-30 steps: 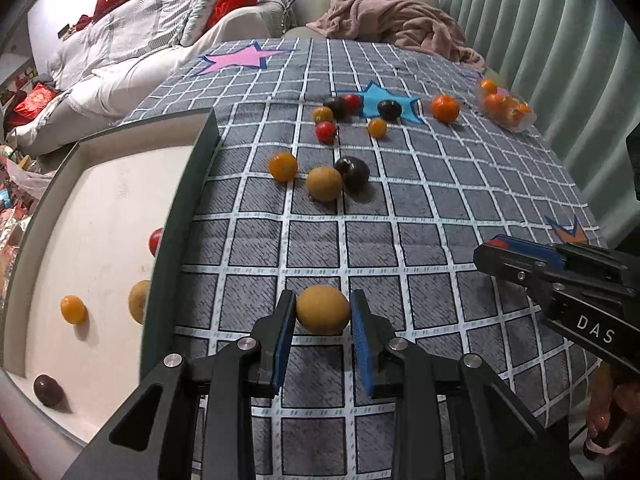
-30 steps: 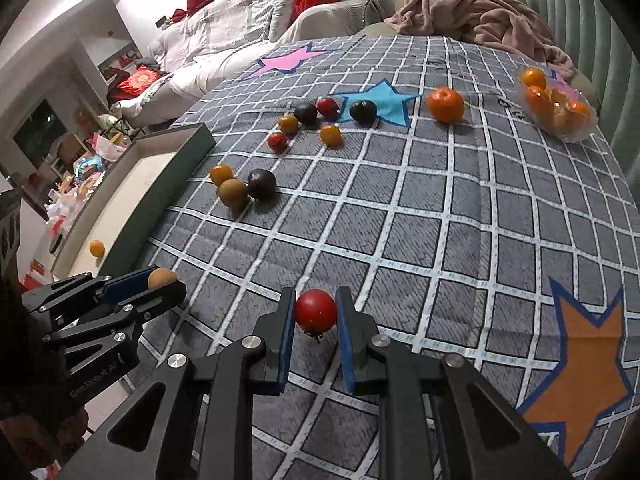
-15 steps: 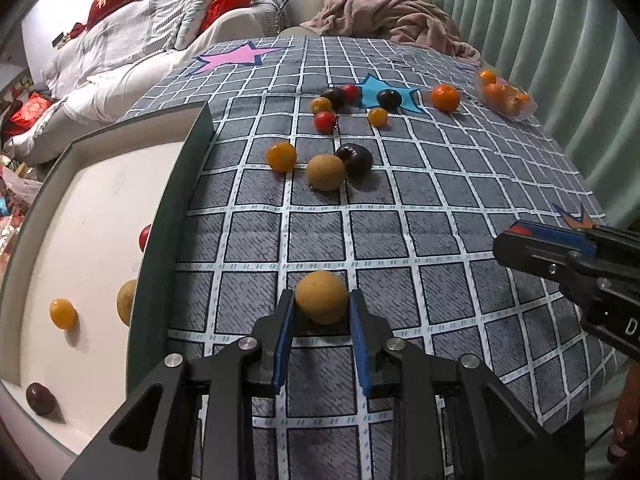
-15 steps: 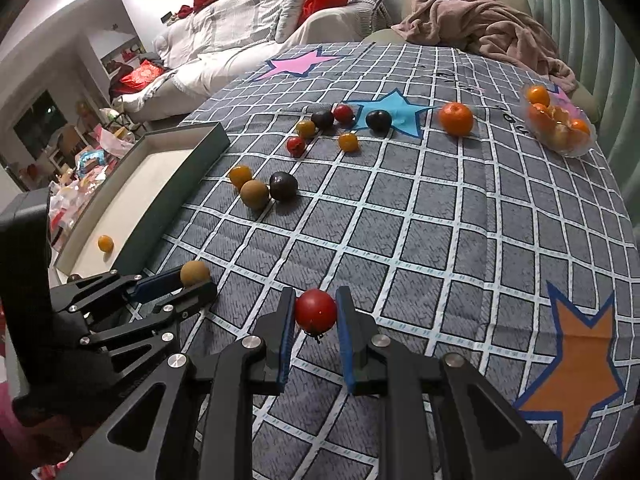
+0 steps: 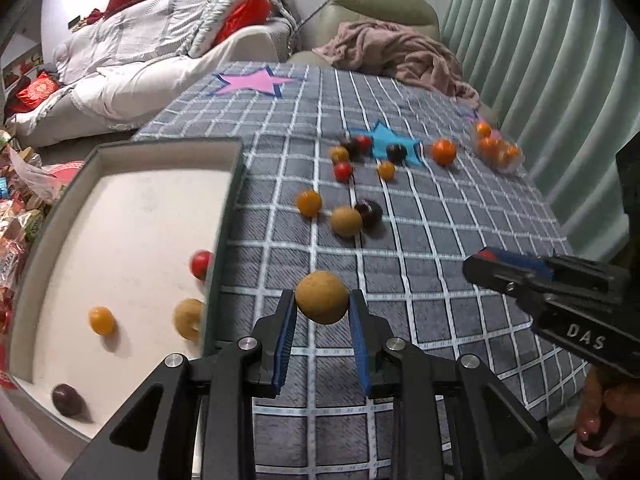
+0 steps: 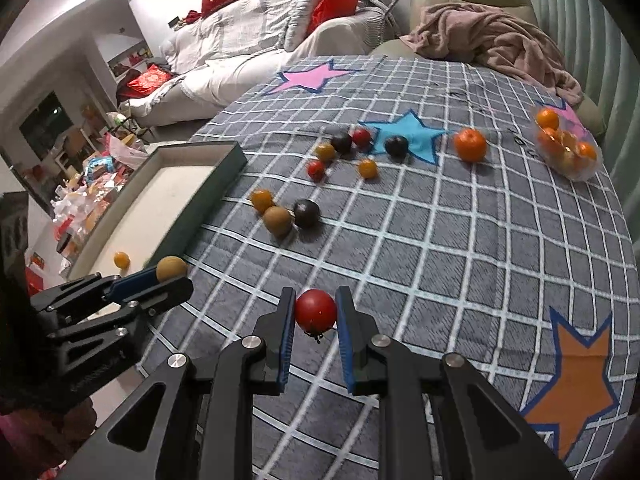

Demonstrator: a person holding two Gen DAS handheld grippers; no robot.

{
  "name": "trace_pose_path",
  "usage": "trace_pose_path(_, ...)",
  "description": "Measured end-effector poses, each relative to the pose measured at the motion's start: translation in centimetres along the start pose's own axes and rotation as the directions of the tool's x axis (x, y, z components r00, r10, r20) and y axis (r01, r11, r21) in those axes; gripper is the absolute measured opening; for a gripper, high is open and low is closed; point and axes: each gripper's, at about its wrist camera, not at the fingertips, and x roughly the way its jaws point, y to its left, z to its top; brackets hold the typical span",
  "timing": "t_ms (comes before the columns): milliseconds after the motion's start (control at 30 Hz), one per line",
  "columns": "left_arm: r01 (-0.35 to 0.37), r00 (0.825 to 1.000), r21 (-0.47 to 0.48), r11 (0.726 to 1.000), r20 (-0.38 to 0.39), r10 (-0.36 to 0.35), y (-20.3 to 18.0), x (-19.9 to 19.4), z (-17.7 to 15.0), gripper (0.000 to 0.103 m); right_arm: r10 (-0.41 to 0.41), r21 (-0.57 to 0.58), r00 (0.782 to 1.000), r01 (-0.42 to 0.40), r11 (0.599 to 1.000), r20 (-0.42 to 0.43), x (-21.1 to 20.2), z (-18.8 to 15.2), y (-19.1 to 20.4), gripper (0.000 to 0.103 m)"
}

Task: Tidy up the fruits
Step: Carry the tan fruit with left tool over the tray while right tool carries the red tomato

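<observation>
Left wrist view: left gripper [image 5: 322, 312] clamped on tan-brown round fruit [image 5: 322, 297], held above grey checked tablecloth [image 5: 440, 240] just beside green-walled tray [image 5: 224, 216] at table's left edge. Inside tray: red fruit [image 5: 201, 264], orange fruit [image 5: 102, 320], tan fruit [image 5: 189, 318], dark fruit [image 5: 66, 399]. Loose fruits scattered toward far edge.

Right wrist view: right gripper [image 6: 316, 314] clamped on red tomato [image 6: 315, 311], clear of cloth. Bag of oranges [image 6: 566, 148] near far right edge; large orange [image 6: 470, 145] beside blue star [image 6: 414, 136].
</observation>
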Motion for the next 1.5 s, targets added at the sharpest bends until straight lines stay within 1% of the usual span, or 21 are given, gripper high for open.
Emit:
trace_pose_path(167,-0.013,0.999,-0.029,0.999,0.031,0.014,2.2,-1.4,0.7,0.028,0.022,-0.047,1.0,-0.022,0.999,0.003,0.3,1.5,2.7,0.022)
trace_pose_path(267,-0.036,0.998,-0.051,0.998,0.051,0.038,4.2,-2.2,1.0,0.028,0.038,-0.085,0.999,-0.038,0.996,0.0,0.8,2.4,4.8,0.022)
trace_pose_path(400,-0.083,0.994,-0.099,0.992,0.061,0.089,7.4,-2.7,1.4,0.028,0.066,-0.129,0.998,-0.068,0.989,-0.013,2.0,3.6,7.6,0.022)
trace_pose_path(500,-0.12,0.99,-0.14,0.983,0.058,0.129,10.1,-2.7,1.5,0.028,0.094,-0.158,0.995,-0.098,0.983,-0.029,3.2,4.5,9.9,0.022)
trace_pose_path(633,-0.178,0.981,-0.171,0.969,0.045,0.188,13.3,-2.2,1.4,0.028,0.12,-0.195,0.991,-0.129,0.972,-0.055,5.2,5.4,12.7,0.022)
trace_pose_path(733,-0.207,0.976,-0.188,0.96,0.028,0.216,15.2,-1.6,1.2,0.028,0.128,-0.222,0.989,-0.142,0.965,-0.078,6.9,6.0,14.6,0.022)
trace_pose_path(900,-0.231,0.972,-0.213,0.949,-0.01,0.234,17.5,-0.4,0.9,0.028,0.128,-0.243,0.985,-0.153,0.958,-0.116,9.5,6.4,16.5,0.022)
trace_pose_path(1100,-0.255,0.967,-0.215,0.943,-0.045,0.251,18.8,0.8,0.7,0.028,0.104,-0.28,0.981,-0.147,0.949,-0.163,12.4,6.0,18.0,0.022)
trace_pose_path(1300,-0.265,0.964,-0.216,0.94,-0.077,0.254,19.3,1.9,0.6,0.028,0.068,-0.313,0.979,-0.127,0.941,-0.192,14.2,5.5,18.6,0.022)
trace_pose_path(1367,-0.276,0.961,-0.204,0.939,-0.075,0.266,19.1,2.0,0.5,0.028,0.051,-0.332,0.979,-0.116,0.936,-0.197,14.6,5.3,18.8,0.022)
trace_pose_path(1467,-0.298,0.954,-0.185,0.936,-0.078,0.288,18.7,2.2,0.4,0.028,0.033,-0.365,0.981,-0.102,0.925,-0.192,14.7,5.0,19.2,0.026)
trace_pose_path(1500,-0.303,0.953,-0.181,0.936,-0.076,0.294,18.7,2.2,0.4,0.028,0.033,-0.371,0.98,-0.106,0.923,-0.196,14.7,5.0,19.3,0.033)
